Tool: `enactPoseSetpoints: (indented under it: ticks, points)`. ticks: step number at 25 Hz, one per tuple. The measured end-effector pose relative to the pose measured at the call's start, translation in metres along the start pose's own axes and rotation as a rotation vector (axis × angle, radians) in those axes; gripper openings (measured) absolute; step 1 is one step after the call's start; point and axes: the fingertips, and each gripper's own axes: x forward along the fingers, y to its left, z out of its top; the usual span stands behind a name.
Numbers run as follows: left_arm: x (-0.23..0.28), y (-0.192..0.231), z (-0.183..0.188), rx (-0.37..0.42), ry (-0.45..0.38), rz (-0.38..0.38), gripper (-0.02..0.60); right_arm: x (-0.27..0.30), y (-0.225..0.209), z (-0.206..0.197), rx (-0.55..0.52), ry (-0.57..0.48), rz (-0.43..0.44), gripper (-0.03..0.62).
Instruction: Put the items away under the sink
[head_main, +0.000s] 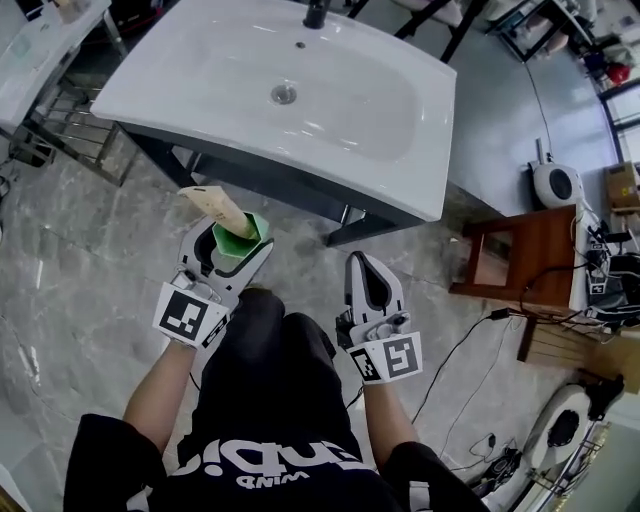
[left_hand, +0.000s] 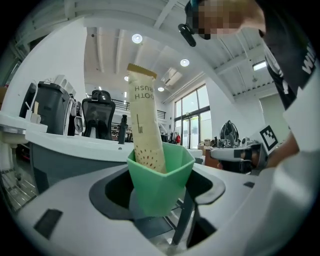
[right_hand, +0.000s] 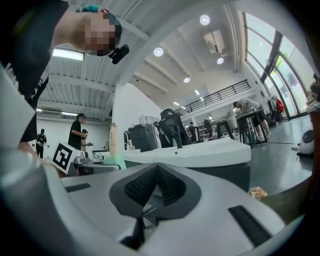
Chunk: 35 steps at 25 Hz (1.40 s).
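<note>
Our left gripper is clamped low on the cup. It looks like light, stiff, slick plastic, so we judge a low wall grip right. The toothbrush pack stands loose inside, leaning to 11 o'clock, and could tip out. Our right gripper is closed on nothing. Only the head view shows the sink at 12 o'clock, with the cup near its front edge.

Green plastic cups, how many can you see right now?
1. The green plastic cup is held by the left gripper, between its jaws, in front of the white sink basin, with a beige tube standing tilted in it. Any under the basin would be hidden.
</note>
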Motion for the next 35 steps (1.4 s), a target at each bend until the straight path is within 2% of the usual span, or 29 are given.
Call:
enactPoseSetpoints:
  ticks: [4, 9, 15, 20, 29, 35]
  points:
    - [0.010, 0.013, -0.044, -0.006, -0.016, -0.011, 0.327, 0.011, -0.009, -0.048, -0.001, -0.008, 0.005, 0.017]
    - [0.026, 0.028, -0.104, -0.014, -0.022, 0.011, 0.327, 0.021, -0.022, -0.105, -0.010, -0.008, 0.006, 0.018]
    - [0.039, 0.038, -0.154, 0.046, -0.039, 0.004, 0.327, 0.037, -0.032, -0.155, -0.045, -0.043, 0.010, 0.018]
    - [0.048, 0.036, -0.184, 0.055, -0.046, -0.009, 0.327, 0.043, -0.040, -0.187, -0.111, -0.066, 0.040, 0.018]
    - [0.057, 0.019, -0.226, 0.050, -0.011, -0.045, 0.327, 0.039, -0.059, -0.218, -0.097, -0.127, 0.048, 0.017]
    - [0.063, 0.005, -0.242, 0.030, 0.002, -0.058, 0.327, 0.029, -0.069, -0.233, -0.089, -0.118, 0.033, 0.017]
